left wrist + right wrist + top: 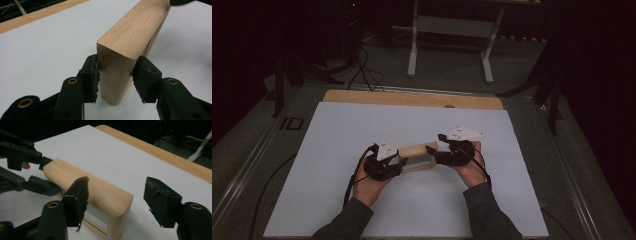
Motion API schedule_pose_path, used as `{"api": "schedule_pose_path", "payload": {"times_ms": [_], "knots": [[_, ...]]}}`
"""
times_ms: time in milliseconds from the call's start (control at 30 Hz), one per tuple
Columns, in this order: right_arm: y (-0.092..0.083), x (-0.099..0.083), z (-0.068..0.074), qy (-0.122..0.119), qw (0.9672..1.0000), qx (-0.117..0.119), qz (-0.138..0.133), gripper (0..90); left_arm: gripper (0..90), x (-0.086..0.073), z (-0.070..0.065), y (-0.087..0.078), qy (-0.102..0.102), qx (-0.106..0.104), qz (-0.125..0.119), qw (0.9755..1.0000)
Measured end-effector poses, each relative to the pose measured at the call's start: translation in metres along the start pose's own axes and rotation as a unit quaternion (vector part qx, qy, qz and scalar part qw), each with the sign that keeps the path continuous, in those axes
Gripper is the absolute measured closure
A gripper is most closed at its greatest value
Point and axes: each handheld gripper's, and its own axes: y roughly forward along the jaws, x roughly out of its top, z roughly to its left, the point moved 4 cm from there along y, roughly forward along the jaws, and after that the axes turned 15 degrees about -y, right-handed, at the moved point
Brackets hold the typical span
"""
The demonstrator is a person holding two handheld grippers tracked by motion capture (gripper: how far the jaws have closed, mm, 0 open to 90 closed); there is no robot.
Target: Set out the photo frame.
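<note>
A light wooden frame (417, 155) with a rounded top and an open middle stands on the white board, between my two grippers. My left gripper (401, 162) holds its left end. In the left gripper view both pads press on the sides of the wooden frame (125, 42), so the left gripper (116, 67) is shut on it. My right gripper (432, 152) is at the frame's right end. In the right gripper view the right gripper (117, 188) is open, its jaws wide on either side of the end of the wooden frame (95, 190), and the right-hand pad stands well clear. The left gripper (37, 172) shows at the far end.
The white board (362, 130) covers most of a wooden tabletop, whose bare far edge (412, 98) shows behind it. A white metal stand (449, 45) and cables (362, 70) are on the dark floor beyond the table.
</note>
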Motion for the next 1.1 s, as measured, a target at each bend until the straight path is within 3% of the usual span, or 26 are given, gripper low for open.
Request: {"api": "schedule_pose_path", "payload": {"times_ms": [200,567,833,1100], "knots": [[0.009,-0.006,0.006,-0.015,0.9995,0.018,0.02,30.0,56.4,0.0,0.0,0.0,0.0,0.0,0.0,1.0],[0.019,-0.017,0.009,-0.003,0.9982,0.05,0.033,28.3,57.5,0.001,0.001,0.0,0.001,0.0,0.001,1.0],[0.022,-0.021,0.012,-0.014,0.9983,0.032,0.047,35.6,56.3,0.003,0.002,0.002,0.006,0.004,0.004,1.0],[0.022,-0.019,0.012,-0.011,0.999,0.025,0.036,42.5,54.9,0.006,0.008,0.003,0.004,-0.001,0.005,1.0]]}}
